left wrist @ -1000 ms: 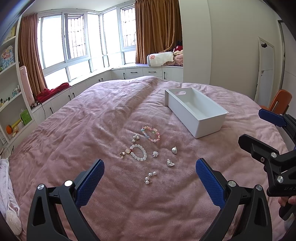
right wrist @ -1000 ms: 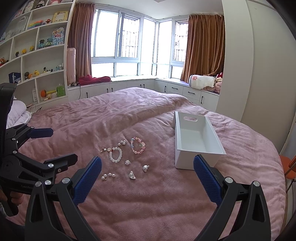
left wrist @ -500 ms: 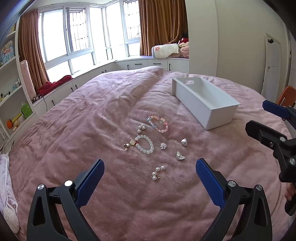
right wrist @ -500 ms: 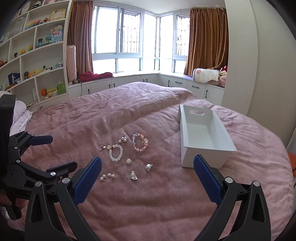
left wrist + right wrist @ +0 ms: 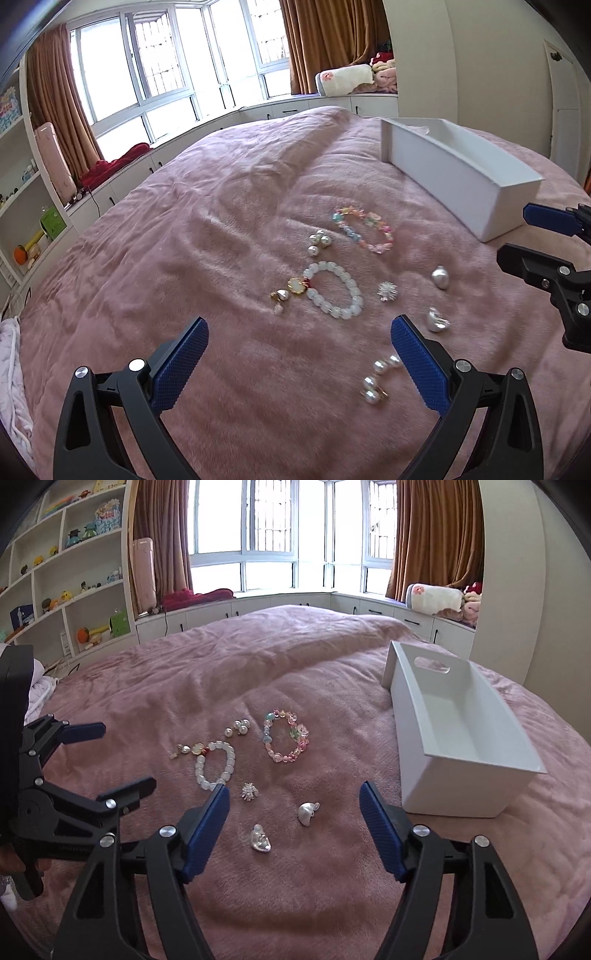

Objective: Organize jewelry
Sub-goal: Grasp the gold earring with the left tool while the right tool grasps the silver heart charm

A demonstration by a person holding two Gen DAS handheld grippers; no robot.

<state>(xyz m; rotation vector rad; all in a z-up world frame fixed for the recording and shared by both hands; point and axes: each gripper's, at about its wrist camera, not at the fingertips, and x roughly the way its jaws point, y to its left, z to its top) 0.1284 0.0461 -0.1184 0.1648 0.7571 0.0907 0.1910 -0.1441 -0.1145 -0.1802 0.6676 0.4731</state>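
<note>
Jewelry lies on a pink blanket (image 5: pixel 184 258): a white bead bracelet (image 5: pixel 334 290) (image 5: pixel 216 766), a pastel bead bracelet (image 5: pixel 364 229) (image 5: pixel 286 736), pearl clusters (image 5: pixel 318 240) (image 5: pixel 380 376), a sparkly brooch (image 5: pixel 387 291) (image 5: pixel 249 791) and two silver earrings (image 5: pixel 440 277) (image 5: pixel 308 812) (image 5: pixel 260 839). An empty white box (image 5: pixel 458 177) (image 5: pixel 461 734) stands to the right. My left gripper (image 5: pixel 299 354) is open, just short of the white bracelet. My right gripper (image 5: pixel 295 823) is open, over the silver earrings.
Window seats with cushions and plush toys (image 5: pixel 439 598) line the far wall. Shelves with toys (image 5: pixel 74 590) stand at the left. A white cloth (image 5: pixel 11 362) lies at the bed's left edge.
Both grippers have moved forward and lower toward the jewelry, which now looks larger and closer. Both stay open.
</note>
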